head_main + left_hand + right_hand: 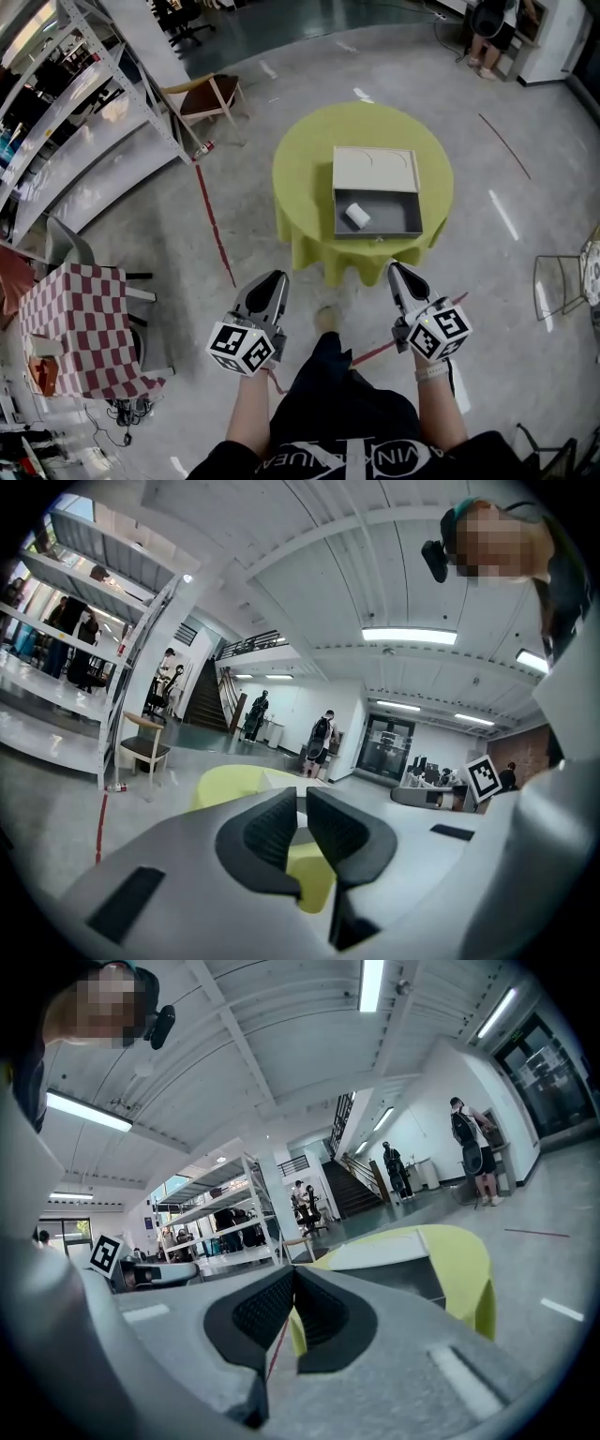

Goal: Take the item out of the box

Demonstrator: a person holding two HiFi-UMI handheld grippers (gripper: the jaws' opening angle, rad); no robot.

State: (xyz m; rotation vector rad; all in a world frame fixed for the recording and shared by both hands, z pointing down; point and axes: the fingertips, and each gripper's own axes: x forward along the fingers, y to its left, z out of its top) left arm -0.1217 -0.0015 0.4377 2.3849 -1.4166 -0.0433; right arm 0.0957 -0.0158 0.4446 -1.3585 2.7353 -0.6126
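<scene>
An open grey box with its pale lid folded back lies on a round table under a yellow-green cloth. A small white item rests in the box's left part. Both grippers hover over the floor in front of the table, close to my body. The left gripper points toward the table's left front edge, its pads almost touching with nothing between them. The right gripper is shut and empty, aimed at the box ahead.
Metal shelving runs along the left, with a wooden chair beside it. A checkered-cloth table stands at my left. A red tape line crosses the floor. A wire chair is at the right; a person stands far back.
</scene>
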